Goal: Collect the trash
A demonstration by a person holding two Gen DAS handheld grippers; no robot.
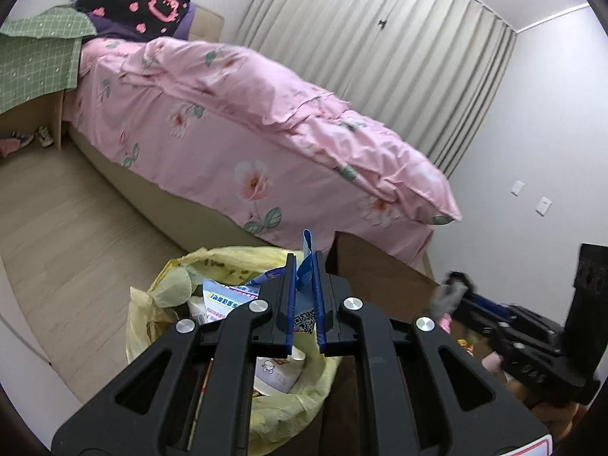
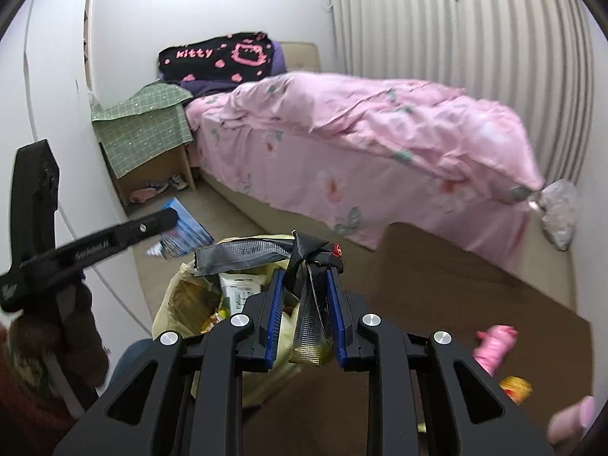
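**Yellow bag under both claws, each carrying trash**

Yellow plastic trash bag (image 1: 167, 304) sits on the floor against the brown tabletop (image 1: 383, 266) edge, mouth open, already holding cartons and wrappers.

- Left claw (image 1: 304, 285): clenched on a blue wrapper (image 1: 306, 262), directly over the bag mouth.
- Right claw (image 2: 306, 292): clenched on a crumpled black-and-silver foil wrapper (image 2: 266, 252); one long end sticks out leftward over the bag (image 2: 182, 296).
- More trash on the tabletop (image 2: 456, 285): a pink packet (image 2: 494, 345) and an orange-yellow scrap (image 2: 515, 387), near the right claw.

Risks (judgement):
- Foil wrapper is wide; dropped from here, its free end may catch the bag rim and fall onto the floor.
- Bag rim is limp and folded inward on the near side, which narrows the opening.
- Both claws converge on one mouth; a collision seems possible if they descend together.

Room: the floor strip between the pink-quilted bed (image 1: 247, 121) and the tabletop is narrow; open space lies left of the bag.
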